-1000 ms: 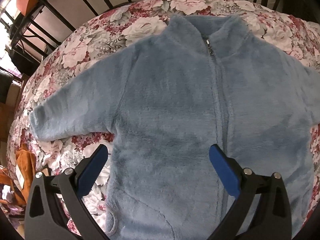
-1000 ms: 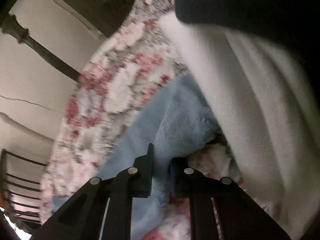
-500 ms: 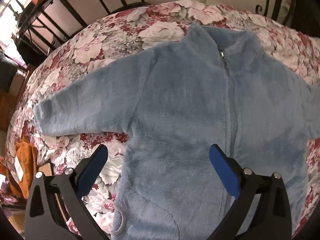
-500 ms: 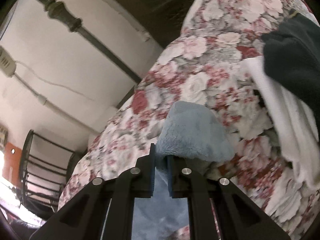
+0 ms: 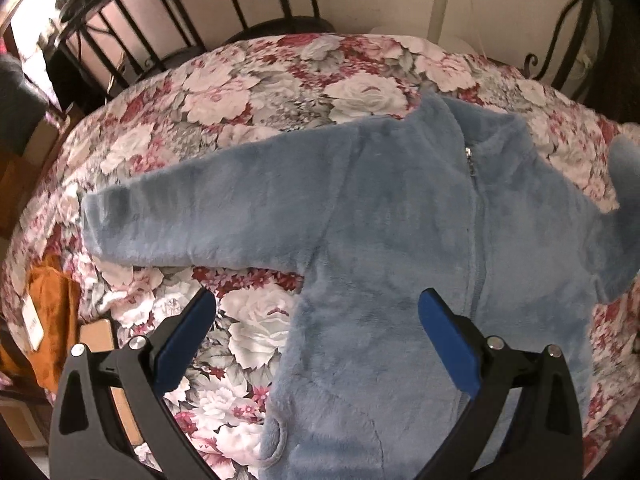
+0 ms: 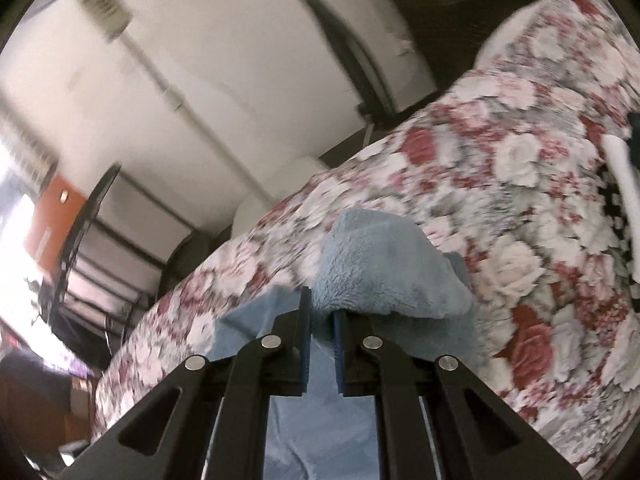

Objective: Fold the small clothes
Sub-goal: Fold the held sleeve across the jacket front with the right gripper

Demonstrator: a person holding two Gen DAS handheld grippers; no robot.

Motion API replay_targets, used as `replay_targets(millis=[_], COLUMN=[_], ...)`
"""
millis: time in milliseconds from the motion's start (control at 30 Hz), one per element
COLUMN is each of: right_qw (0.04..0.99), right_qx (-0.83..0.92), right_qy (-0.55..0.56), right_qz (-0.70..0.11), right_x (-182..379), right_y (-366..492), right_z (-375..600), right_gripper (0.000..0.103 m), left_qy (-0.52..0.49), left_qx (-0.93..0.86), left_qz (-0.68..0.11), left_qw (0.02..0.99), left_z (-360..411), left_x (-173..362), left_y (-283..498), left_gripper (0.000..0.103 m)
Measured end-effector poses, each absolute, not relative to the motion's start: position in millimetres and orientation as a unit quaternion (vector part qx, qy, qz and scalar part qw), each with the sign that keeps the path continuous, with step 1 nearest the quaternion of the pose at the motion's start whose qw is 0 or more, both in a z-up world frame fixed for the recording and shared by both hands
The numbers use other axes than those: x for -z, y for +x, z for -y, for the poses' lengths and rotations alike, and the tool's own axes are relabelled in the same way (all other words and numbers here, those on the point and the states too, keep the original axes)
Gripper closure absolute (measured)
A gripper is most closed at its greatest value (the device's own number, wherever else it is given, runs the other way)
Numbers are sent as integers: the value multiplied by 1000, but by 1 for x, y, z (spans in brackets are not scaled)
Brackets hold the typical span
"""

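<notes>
A small fluffy blue zip-up jacket [image 5: 392, 232] lies face up on the floral bedspread [image 5: 256, 92], its left sleeve [image 5: 192, 216] stretched out flat. My left gripper [image 5: 316, 324] hovers open above the jacket's lower body, nothing between its blue pads. The other sleeve [image 5: 624, 168] rises off the bed at the right edge of the left wrist view. In the right wrist view my right gripper [image 6: 322, 312] is shut on that blue sleeve's cuff [image 6: 384, 268], holding it up above the bedspread [image 6: 520, 184].
A black metal bed rail [image 5: 224, 4] and a pale wall run behind the bed. An orange cloth [image 5: 52, 312] lies off the left edge. White cloth [image 6: 624, 176] and dark cloth sit at the right of the right wrist view.
My right gripper has lifted the sleeve cuff off the bed and carried it away from the white cloth. My left gripper rose and drew back, so more of the jacket and bed shows.
</notes>
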State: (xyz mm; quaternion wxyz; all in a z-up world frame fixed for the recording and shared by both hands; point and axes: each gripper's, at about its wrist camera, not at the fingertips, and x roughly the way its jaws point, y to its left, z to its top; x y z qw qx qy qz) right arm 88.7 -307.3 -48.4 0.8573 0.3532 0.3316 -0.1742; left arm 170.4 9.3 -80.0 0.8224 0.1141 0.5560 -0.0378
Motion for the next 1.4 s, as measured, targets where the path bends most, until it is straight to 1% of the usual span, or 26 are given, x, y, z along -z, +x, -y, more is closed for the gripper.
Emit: replay_targets(millis=[233, 367, 467, 567, 633, 667, 700, 800, 900, 1000, 1100, 1267, 1333, 1400], right_qw=[883, 893, 888, 871, 853, 845, 838, 847, 853, 855, 852, 800, 774, 753], right_qx=[120, 94, 74, 49, 25, 13, -3, -21, -47, -35, 8, 72, 87, 85], right_qy=[268, 210, 177, 140, 107, 98, 81, 43, 85, 140, 228, 352, 402, 443], right_qz=[-365, -388, -419, -468, -510, -525, -540, -529, -513, -498, -471, -480, -481, -479], right_x=[52, 66, 92, 127, 152, 161, 168, 157, 135, 118, 112, 146, 164, 179], right_y=[119, 135, 145, 151, 153, 153, 152, 145, 133, 122, 115, 116, 117, 119], right_z=[238, 202, 179, 155, 136, 130, 123, 114, 128, 155, 198, 244, 257, 261], right_gripper=[93, 93, 93, 93, 85, 65, 50, 50, 47, 47, 47, 47, 51, 56], left_qy=[75, 59, 48, 46, 44, 42, 41, 42, 43, 46, 47, 50, 49, 47], left_qx=[34, 27, 22, 15, 11, 10, 9, 5, 7, 5, 5, -5, -8, -10], left_qz=[-557, -561, -564, -566, -570, -572, -573, -577, -578, -578, -578, -584, -588, -590], left_qw=[826, 825, 824, 823, 820, 819, 818, 816, 815, 815, 814, 810, 807, 806], left_z=[-35, -46, -53, -58, -59, -60, -61, -60, -59, -58, -58, -61, -63, -65], left_x=[71, 69, 70, 73, 76, 77, 79, 82, 83, 83, 84, 89, 92, 94], left_y=[177, 182, 187, 191, 195, 197, 198, 199, 199, 198, 198, 200, 201, 201], left_gripper=[4, 4, 4, 4, 4, 4, 4, 4, 4, 4, 4, 4, 4, 4])
